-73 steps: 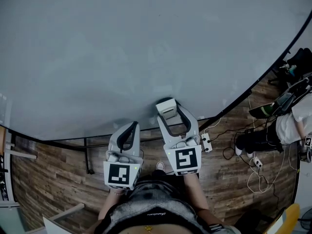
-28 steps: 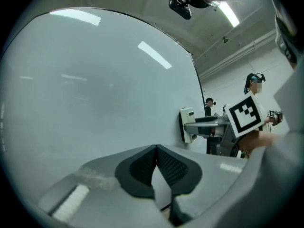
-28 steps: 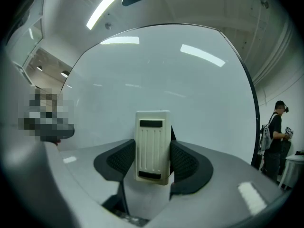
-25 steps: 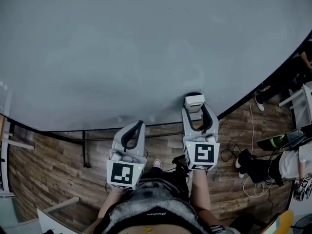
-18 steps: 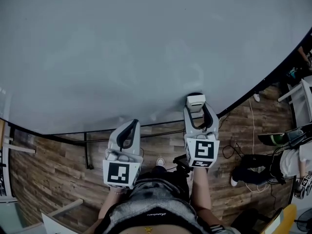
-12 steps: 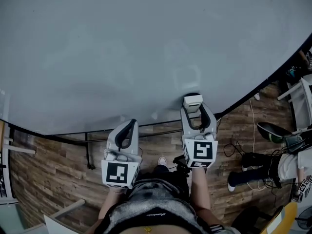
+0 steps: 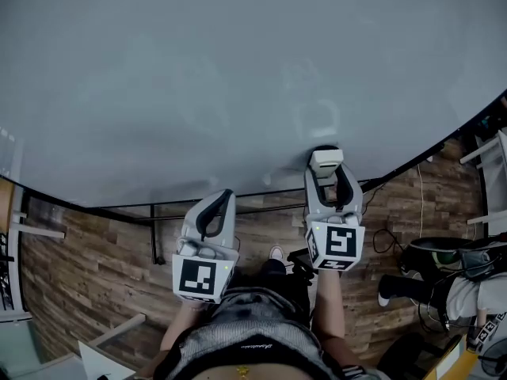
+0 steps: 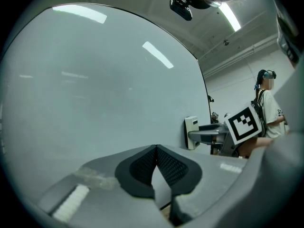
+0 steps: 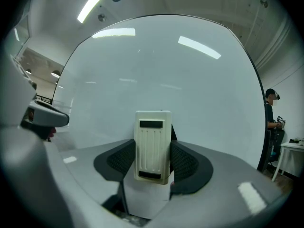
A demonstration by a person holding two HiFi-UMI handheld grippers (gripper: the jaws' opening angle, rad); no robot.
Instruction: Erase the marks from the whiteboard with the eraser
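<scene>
Two grippers face the smooth grey whiteboard (image 7: 238, 70). Right gripper (image 7: 327, 169) clamps a cream, ribbed, rectangular eraser (image 9: 152, 141) between black mesh-textured pads (image 9: 118, 162), near the board's lower edge. Left gripper (image 8: 156, 161) pads meet.

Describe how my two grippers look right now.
The left gripper and right gripper are matching pale grey moulded shells. Each claw is lined with black, cross-hatched pads, and each carries at its rear a white cube printed with black square markers.
</scene>
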